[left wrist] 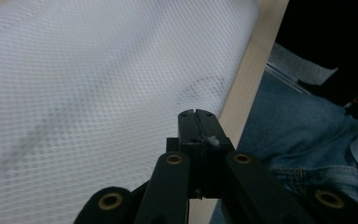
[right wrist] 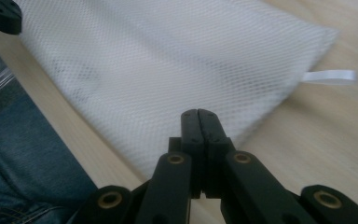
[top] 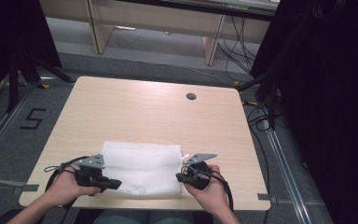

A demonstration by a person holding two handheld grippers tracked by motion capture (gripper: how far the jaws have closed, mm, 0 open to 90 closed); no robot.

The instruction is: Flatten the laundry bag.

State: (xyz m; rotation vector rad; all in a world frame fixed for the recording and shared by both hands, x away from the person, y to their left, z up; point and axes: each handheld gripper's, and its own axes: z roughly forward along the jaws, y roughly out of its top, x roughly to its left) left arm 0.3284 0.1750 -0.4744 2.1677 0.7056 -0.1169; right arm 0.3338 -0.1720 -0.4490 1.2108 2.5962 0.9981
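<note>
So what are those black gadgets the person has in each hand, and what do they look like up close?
They are handheld grippers. The left gripper and right gripper are black, each topped by a grey three-cornered plate and trailing a black cable. In the gripper views, each has two flat black jaws on linked arms with brass-coloured pivot rings. The forearms show no sleeves; blue jeans are worn.

White open-weave mesh cloth bag (top: 142,168) on smooth, matt pale wood-grain table (top: 140,112).

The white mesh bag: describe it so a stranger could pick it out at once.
On the light wooden table, look at the near edge, between the left gripper and right gripper. The white mesh bag lies flat there, marked out by its netted weave and a small white ribbon loop at one corner.
</note>
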